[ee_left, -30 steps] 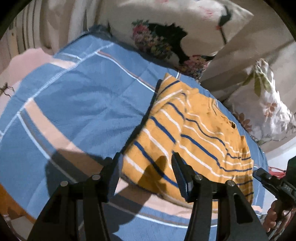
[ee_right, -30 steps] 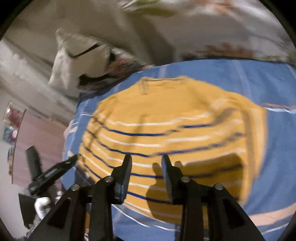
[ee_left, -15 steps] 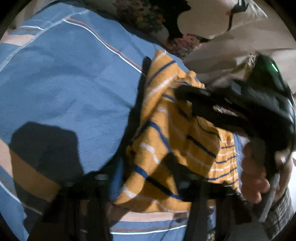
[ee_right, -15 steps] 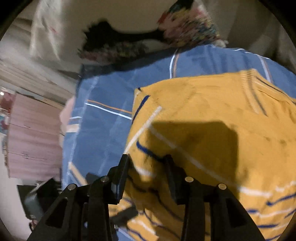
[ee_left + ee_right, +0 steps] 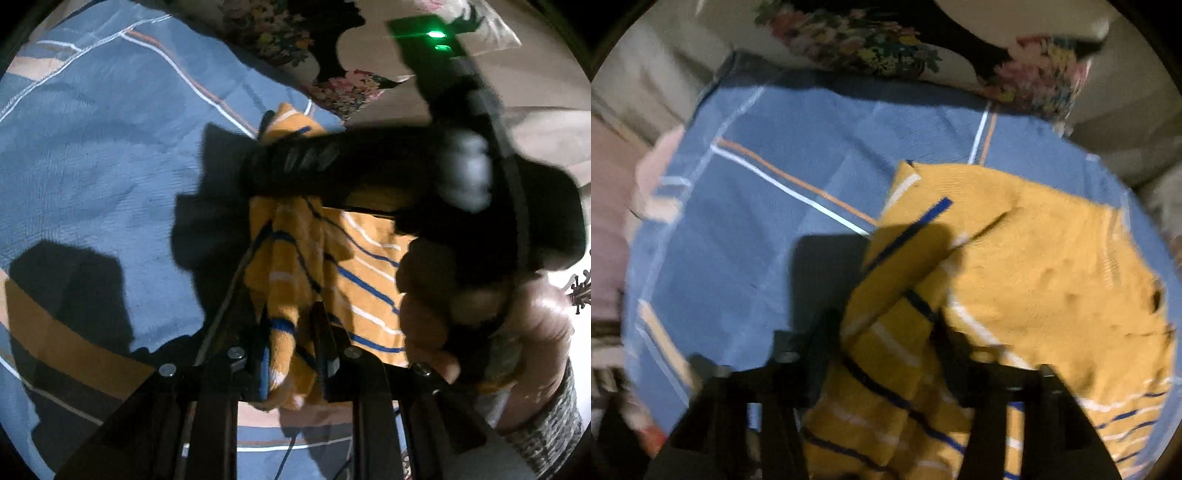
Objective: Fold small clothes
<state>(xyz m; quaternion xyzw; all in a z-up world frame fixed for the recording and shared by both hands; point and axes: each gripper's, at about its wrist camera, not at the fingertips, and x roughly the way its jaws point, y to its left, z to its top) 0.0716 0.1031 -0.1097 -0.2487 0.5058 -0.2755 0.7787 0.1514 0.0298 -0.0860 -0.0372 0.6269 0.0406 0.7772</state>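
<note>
Blue striped bedspread (image 5: pixel 746 229) underlies everything, with floral pillows (image 5: pixel 886 40) far beyond the fingers. The yellow striped garment (image 5: pixel 1052 266) lies on it, long axis running from the fingers away toward the pillows. The left gripper (image 5: pixel 291 347) is clamped on a bunched fold, jaws closing. The right gripper (image 5: pixel 882 354) straddles a raised fold, jaws closing, contact unclear through blur.

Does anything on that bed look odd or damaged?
The yellow striped top has a small dark spot, possibly a hole, near its right edge in the right view; blur leaves that unsure. Its left edge is bunched and lifted off the blue bedspread, pinched in the left gripper, while the right gripper closes around cloth.
</note>
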